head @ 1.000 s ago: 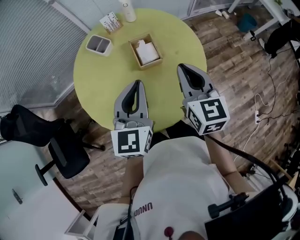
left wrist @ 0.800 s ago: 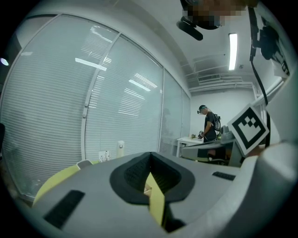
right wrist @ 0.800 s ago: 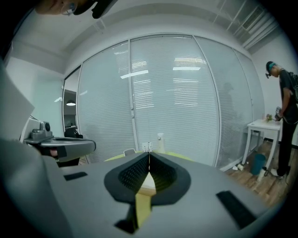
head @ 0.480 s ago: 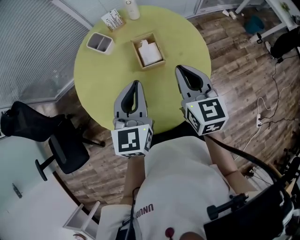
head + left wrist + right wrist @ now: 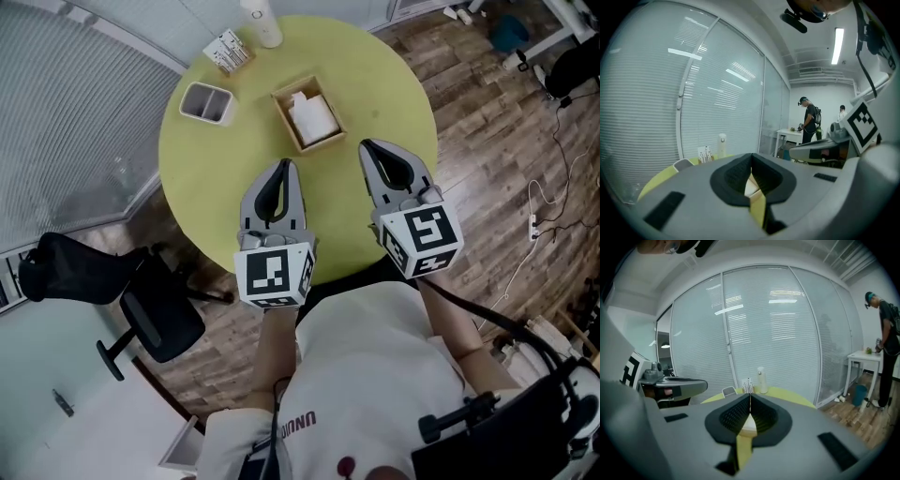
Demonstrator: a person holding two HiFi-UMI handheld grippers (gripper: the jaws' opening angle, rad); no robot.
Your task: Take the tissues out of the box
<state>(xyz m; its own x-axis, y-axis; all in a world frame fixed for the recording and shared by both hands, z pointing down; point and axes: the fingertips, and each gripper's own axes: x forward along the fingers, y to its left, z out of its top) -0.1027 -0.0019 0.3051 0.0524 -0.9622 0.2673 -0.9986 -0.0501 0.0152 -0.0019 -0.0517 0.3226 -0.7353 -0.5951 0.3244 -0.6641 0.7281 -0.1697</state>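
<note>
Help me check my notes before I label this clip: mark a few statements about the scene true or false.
1. The left gripper and the right gripper both have their jaws shut and hold nothing. True.
2. The wooden box is empty. False: white tissues sit in the wooden box.
3. In the head view the grey tray lies right of the wooden box. False: it lies to its left.
4. A white bottle stands near the far edge of the table. True.
</note>
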